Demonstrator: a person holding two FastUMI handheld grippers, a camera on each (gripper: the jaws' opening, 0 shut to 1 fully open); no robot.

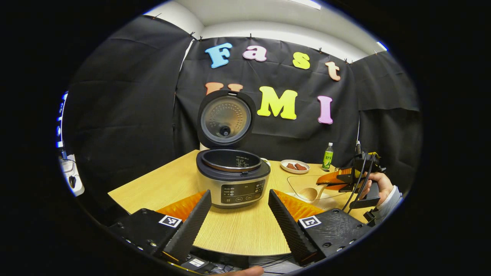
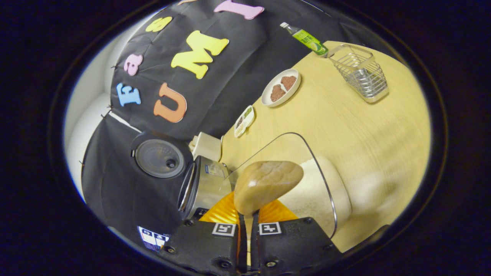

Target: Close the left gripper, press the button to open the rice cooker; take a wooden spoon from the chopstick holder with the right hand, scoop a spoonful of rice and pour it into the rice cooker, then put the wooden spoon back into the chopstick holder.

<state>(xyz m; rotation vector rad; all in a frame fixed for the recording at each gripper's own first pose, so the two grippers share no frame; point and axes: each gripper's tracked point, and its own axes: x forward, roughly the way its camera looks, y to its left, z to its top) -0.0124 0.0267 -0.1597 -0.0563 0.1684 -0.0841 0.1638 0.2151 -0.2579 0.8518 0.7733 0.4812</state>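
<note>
The wooden spoon (image 2: 267,184) sits pinched by its handle in the right tool (image 2: 247,234), both fingers clamped on it, bowl leading and poised over the clear glass rice container (image 2: 321,180), with the white rice (image 2: 307,195) heaped just beneath — a scooping stance, by the look of it, and the bowl carries no grains that I can make out. In the left gripper view that same right tool (image 1: 347,180) hangs at the far right above the glass container (image 1: 303,184), a hand (image 1: 378,184) and sleeve behind it. Left of that stands the rice cooker (image 1: 233,178), its lid (image 1: 225,119) swung fully upright and the inner pot bare, ready to receive a spoonful, so the button step looks done. The left tool (image 1: 239,214) waits near the cooker's front panel with its fingers spread wide apart, holding nothing, seemingly parked clear of the pour. Farther back on the tabletop (image 2: 345,115) stands the wire chopstick holder (image 2: 360,73), well apart from the spoon and waiting for its return, beside a green bottle (image 2: 307,38) and a small plate of brown pieces (image 2: 280,87).
</note>
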